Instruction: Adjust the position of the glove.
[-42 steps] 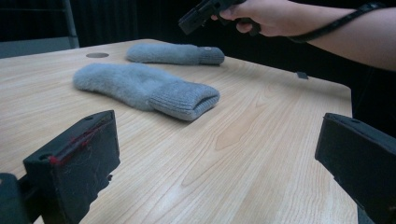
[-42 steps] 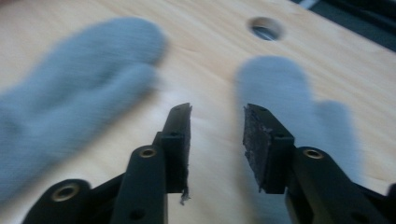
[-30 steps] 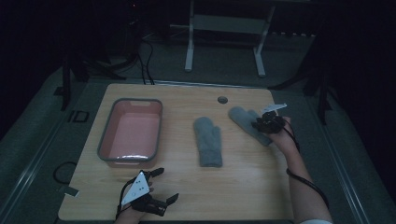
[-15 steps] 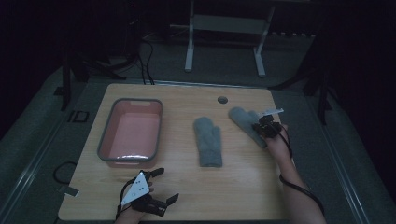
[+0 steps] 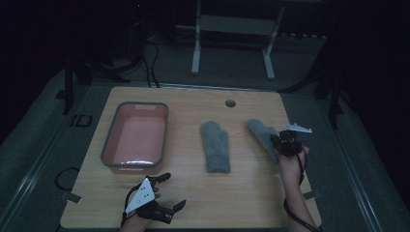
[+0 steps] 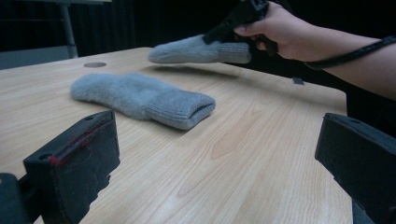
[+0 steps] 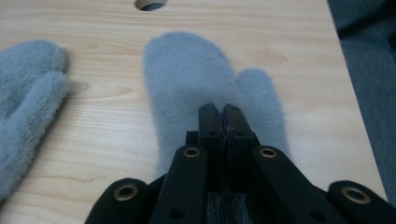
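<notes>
A dim lab or recording studio: a bare wooden tabletop with a cable hole near its far edge stands on grey floor, black curtains all around, cables trailing behind, a metal stand beyond.

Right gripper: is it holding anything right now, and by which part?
Yes. The right gripper is shut on the right-hand grey mitten, pinching it at the cuff end. The left gripper is open, holding nothing.

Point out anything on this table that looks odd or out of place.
Nothing looks damaged or spilled. One grey mitten hangs lifted off the table, pinched at its cuff by the right gripper; the other mitten lies flat.
</notes>
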Available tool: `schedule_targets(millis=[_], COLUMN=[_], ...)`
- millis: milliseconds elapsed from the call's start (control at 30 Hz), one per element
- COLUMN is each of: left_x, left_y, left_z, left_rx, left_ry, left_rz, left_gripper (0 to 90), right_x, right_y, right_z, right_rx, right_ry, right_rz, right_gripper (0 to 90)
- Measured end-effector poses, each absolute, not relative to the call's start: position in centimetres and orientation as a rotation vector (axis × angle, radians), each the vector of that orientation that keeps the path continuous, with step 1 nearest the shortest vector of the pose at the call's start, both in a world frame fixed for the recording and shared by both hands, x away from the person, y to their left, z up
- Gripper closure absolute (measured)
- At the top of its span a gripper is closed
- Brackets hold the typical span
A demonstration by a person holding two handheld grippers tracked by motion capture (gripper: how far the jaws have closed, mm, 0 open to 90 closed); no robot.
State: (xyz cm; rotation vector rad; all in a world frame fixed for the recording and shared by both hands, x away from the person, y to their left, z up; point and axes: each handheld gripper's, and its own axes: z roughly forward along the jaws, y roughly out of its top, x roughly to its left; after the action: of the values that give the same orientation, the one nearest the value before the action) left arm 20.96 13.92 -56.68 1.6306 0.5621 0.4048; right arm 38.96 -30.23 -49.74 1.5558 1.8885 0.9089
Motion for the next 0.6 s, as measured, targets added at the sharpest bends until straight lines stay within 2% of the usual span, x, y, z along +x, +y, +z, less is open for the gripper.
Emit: schedule_targets(millis=[133,333,467,533,567,600], left_x=[21.1,21.1,21.2,21.2,21.2,21.2], left_y=[13.8,13.7,13.7,13.8,13.8,13.8], left_z=[-56.6,-56.6,-56.6,-56.6,-56.6,-56.6], left_rx=[1.628,1.630,1.630,1.633,1.633,1.633], left_ry=[0.556,0.545,0.548,0.547,0.547,0.546], left_rz=[0.405,0.398,0.398,0.401,0.400,0.399], left_gripper=[0.2,0.2,0.2,0.2,0.2,0.2], right_x=[36.6,36.6,36.6,36.5,36.5,36.5], right_y=[-30.0,-30.1,-30.0,-30.3,-30.3,-30.9], right_z=[-50.8,-54.1,-54.2,-53.3,-53.3,-52.4], right_rx=[1.652,1.716,1.699,1.625,1.625,1.539], right_ry=[1.798,1.838,1.851,1.913,1.913,1.980], right_rz=[0.845,0.809,0.810,0.870,0.870,0.918], right_gripper=[88.2,88.2,87.5,73.0,73.0,61.3])
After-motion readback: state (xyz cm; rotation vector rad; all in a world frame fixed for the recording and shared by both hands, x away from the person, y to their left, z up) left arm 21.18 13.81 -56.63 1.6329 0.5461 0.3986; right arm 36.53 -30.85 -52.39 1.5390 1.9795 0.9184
